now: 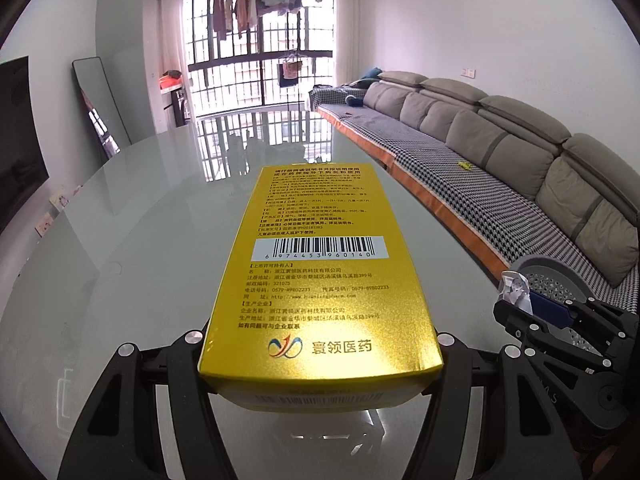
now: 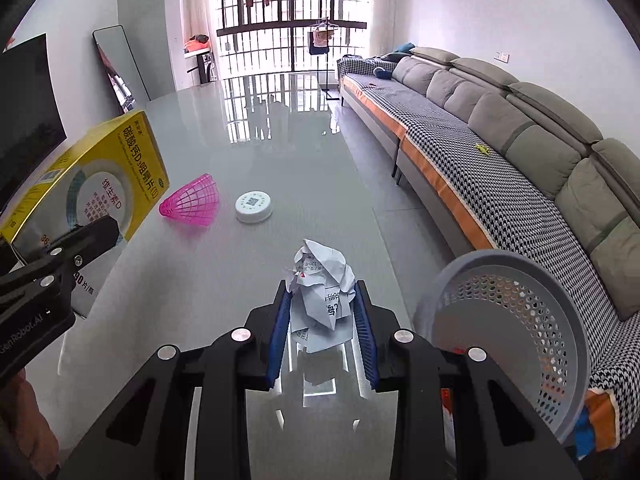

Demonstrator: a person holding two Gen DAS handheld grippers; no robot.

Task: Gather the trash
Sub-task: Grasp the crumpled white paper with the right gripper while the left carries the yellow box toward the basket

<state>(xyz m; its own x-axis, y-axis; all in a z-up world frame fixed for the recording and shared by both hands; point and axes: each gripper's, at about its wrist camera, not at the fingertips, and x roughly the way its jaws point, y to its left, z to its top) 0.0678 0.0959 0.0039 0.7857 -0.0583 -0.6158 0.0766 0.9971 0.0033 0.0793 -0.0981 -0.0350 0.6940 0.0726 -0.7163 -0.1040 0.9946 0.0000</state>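
Left gripper (image 2: pixel 86 240) clamped on yellow medicine box (image 1: pixel 320 280), held above table (image 1: pixel 140 240); right gripper (image 2: pixel 322 312) pinching crumpled paper (image 2: pixel 322 280), grey basket (image 2: pixel 520 320) just right

Long grey sofa (image 2: pixel 500 120) along white right wall, barred window (image 2: pixel 288 20) beyond its far end, leaning mirror (image 2: pixel 120 68) opposite, glossy grey table (image 2: pixel 248 144) alongside.

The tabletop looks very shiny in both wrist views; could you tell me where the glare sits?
Left wrist view: window reflection streaks the table beyond the yellow box. Right wrist view: the same bright reflection lies far up the table, past the pink shuttlecock; the crumpled paper stays readable.
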